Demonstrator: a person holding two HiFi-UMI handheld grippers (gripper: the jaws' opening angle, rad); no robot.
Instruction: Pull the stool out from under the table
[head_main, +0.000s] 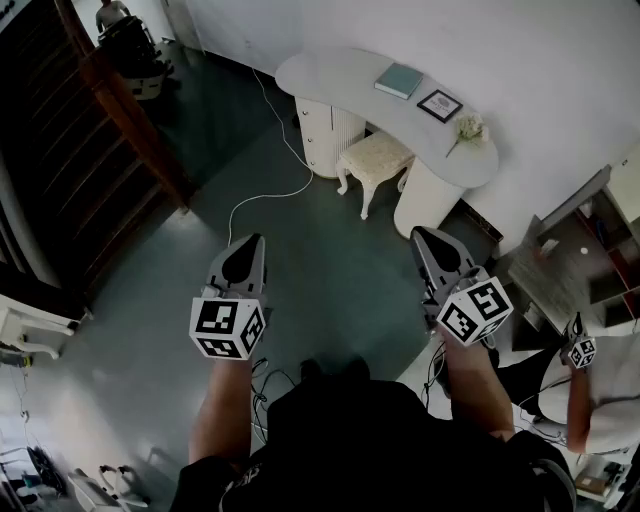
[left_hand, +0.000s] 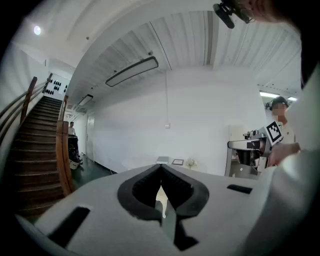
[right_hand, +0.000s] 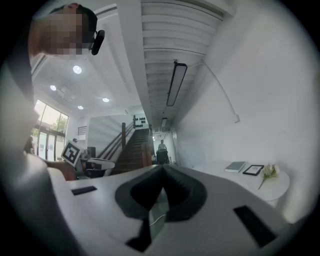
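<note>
"Stool whereabouts?"
"Twelve o'clock, tucked partly under the table, well apart from both grippers. Left gripper and right gripper are closed tight, holding nothing."
"Risks?"
"Cable on the floor at eleven o'clock might snag a foot or a stool leg. Closed jaws cannot catch the seat."
"Containers?"
"None I can make out."
</note>
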